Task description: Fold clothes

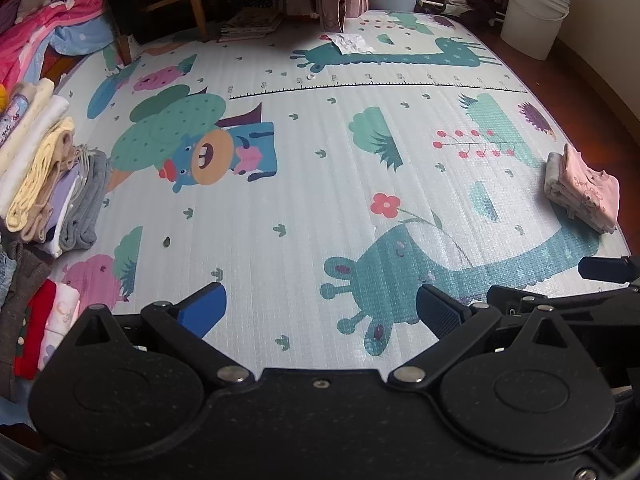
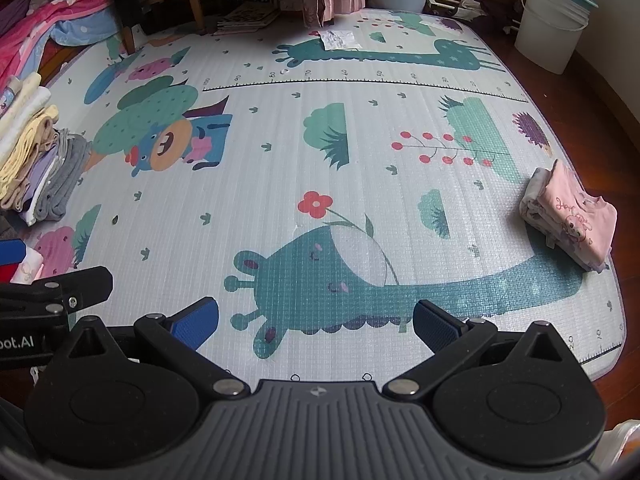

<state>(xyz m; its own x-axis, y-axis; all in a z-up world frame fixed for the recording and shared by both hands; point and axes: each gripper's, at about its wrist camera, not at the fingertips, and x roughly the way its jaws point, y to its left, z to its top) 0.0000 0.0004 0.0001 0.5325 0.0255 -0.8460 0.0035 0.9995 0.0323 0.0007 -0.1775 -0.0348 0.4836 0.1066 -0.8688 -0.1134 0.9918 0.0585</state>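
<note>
A folded pink garment (image 1: pixel 584 190) lies on other folded pieces at the right edge of the cartoon play mat (image 1: pixel 304 200); it also shows in the right wrist view (image 2: pixel 572 216). A row of folded clothes (image 1: pixel 52 184) stands along the mat's left edge, also seen in the right wrist view (image 2: pixel 40 168). My left gripper (image 1: pixel 320 312) is open and empty above the mat's near part. My right gripper (image 2: pixel 316 320) is open and empty, to the right of the left one. No garment lies between the fingers.
A white bucket (image 2: pixel 554 20) stands at the back right on the wooden floor. A wooden chair (image 1: pixel 160 4), curtains and a paper sheet (image 1: pixel 352 44) are at the back. Pink bedding (image 1: pixel 40 32) and loose clothes (image 1: pixel 28 312) lie on the left.
</note>
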